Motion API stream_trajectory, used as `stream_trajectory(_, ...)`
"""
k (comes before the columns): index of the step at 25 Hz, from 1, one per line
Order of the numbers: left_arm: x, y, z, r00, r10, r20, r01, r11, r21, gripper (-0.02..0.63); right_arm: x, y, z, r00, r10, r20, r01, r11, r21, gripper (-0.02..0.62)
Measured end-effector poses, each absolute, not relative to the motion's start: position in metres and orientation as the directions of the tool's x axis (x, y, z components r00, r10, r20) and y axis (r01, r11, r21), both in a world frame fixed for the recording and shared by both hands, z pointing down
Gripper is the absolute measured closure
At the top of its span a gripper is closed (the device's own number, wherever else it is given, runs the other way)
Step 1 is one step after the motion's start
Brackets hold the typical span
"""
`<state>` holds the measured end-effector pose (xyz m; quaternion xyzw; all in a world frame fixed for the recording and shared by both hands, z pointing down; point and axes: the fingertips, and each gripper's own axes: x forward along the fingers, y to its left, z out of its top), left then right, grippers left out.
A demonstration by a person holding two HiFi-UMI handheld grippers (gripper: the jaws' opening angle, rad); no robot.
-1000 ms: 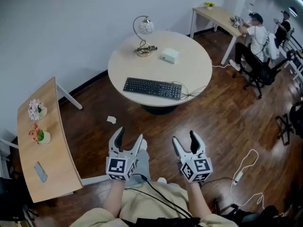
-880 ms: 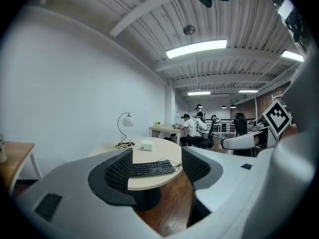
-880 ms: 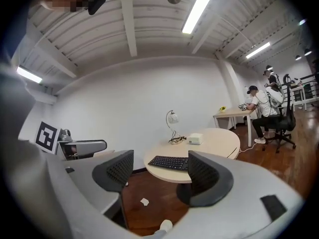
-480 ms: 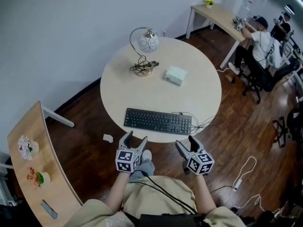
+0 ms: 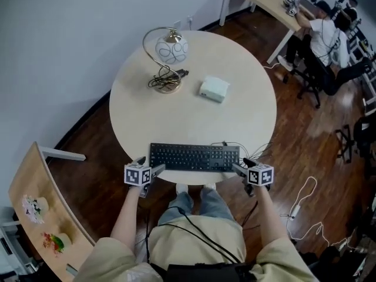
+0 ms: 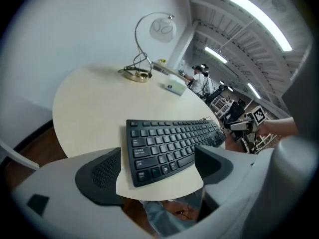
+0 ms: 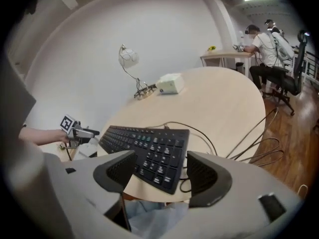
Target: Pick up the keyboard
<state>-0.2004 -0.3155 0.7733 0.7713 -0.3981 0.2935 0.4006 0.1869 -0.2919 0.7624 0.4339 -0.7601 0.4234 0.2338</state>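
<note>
A black keyboard (image 5: pixel 194 157) lies along the near edge of the round beige table (image 5: pixel 194 113), its cable (image 5: pixel 258 150) trailing off to the right. My left gripper (image 5: pixel 150 167) hovers just off the keyboard's left end, its jaws opening, and nothing is held between them. In the left gripper view the keyboard's left end (image 6: pixel 164 148) sits just beyond the wide-spread jaws of the gripper (image 6: pixel 157 169). My right gripper (image 5: pixel 242 165) is open at the keyboard's right end (image 7: pixel 149 148), with that end just ahead of the gripper (image 7: pixel 160 176). Neither touches the keyboard.
A globe lamp (image 5: pixel 167 54) and a small white box (image 5: pixel 213 89) stand at the table's far side. A curved side desk (image 5: pixel 32 210) is at the left. People sit at a desk (image 5: pixel 323 31) back right, and a cord (image 5: pixel 302 201) lies on the wood floor.
Both grippers have swung forward and down from in front of the body to the two ends of the keyboard. The table has come much closer.
</note>
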Motion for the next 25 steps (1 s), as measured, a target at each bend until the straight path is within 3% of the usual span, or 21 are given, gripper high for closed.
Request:
stream_trajectory(3,-0.206,-0.321,0.793,0.467,-0.326,0.822,-0.866,-0.355,0.352,0.144,0.199,-0.295,0.79,-0.528,-0.372,0.764,-0.849,0.266,-0.457,0.264)
stream_trajectory(8,-0.192,-0.334,0.806,0.514,-0.288,0.808,-0.853,-0.274,0.444,0.159,0.198,-0.31,0.812,-0.559,-0.3,0.773,-0.827,0.271,-0.493,0.265)
stream_trajectory(9,-0.193,-0.334,0.807,0.501,-0.272,0.821,-0.858,-0.283,0.43,0.185,0.2,-0.312,0.814,-0.56,-0.289,0.777,-0.826,0.271,-0.494,0.313)
stream_trajectory(11,-0.193,-0.33,0.809,0.478,-0.239,0.845,-0.861,-0.318,0.397,0.187,0.2,-0.309,0.813,-0.573,-0.265,0.776,-0.814,0.291,-0.502,0.321)
stream_trajectory(16,-0.187,-0.33,0.81,0.453,-0.215,0.865,-0.86,-0.361,0.361,0.162,0.185,-0.31,0.81,-0.63,-0.237,0.74,-0.763,0.371,-0.53,0.291)
stream_trajectory(21,-0.187,-0.332,0.8,0.603,-0.211,0.769,-0.785,-0.327,0.526,0.158,0.176,-0.315,0.8,-0.761,-0.23,0.607,-0.649,0.284,-0.706,0.281)
stream_trajectory(25,-0.188,-0.336,0.8,0.599,-0.233,0.766,-0.795,-0.293,0.532,0.158,0.176,-0.316,0.805,-0.775,-0.216,0.594,-0.632,0.265,-0.728,0.281)
